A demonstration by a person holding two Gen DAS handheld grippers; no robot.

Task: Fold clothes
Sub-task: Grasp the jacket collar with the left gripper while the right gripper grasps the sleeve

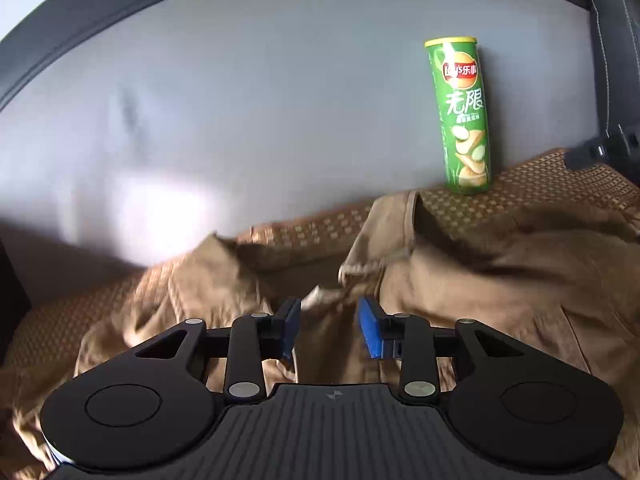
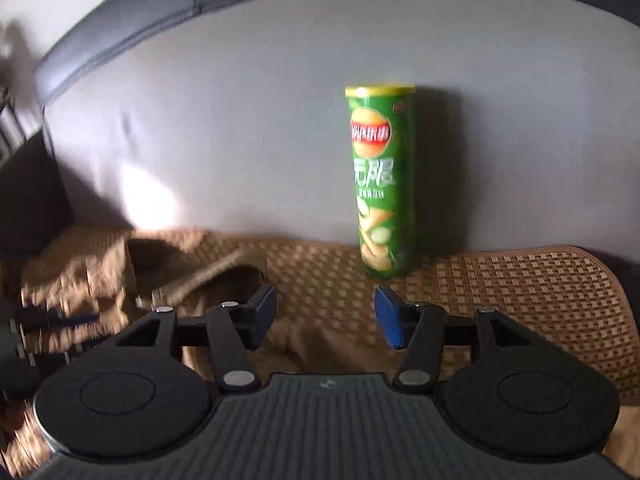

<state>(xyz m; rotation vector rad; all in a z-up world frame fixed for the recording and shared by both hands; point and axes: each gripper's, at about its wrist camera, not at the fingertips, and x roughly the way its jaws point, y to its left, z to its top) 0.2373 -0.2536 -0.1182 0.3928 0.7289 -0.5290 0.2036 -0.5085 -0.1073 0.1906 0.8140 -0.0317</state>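
Observation:
A crumpled tan garment [image 1: 460, 280] lies on a woven brown mat [image 1: 540, 184] on a sofa seat. My left gripper [image 1: 329, 326] is open just above the garment's middle folds, with nothing between its blue pads. In the right wrist view the garment [image 2: 100, 272] lies to the left and under the gripper. My right gripper [image 2: 326, 316] is open and empty, low over the garment's edge and the mat [image 2: 540, 292]. The other gripper shows blurred at the left edge of that view [image 2: 32, 320].
A tall green chip can [image 1: 460, 116] stands upright on the mat against the grey sofa back [image 1: 260, 100]; it also shows in the right wrist view [image 2: 380, 184], straight ahead of the right gripper. A dark armrest [image 1: 608, 40] rises at the right.

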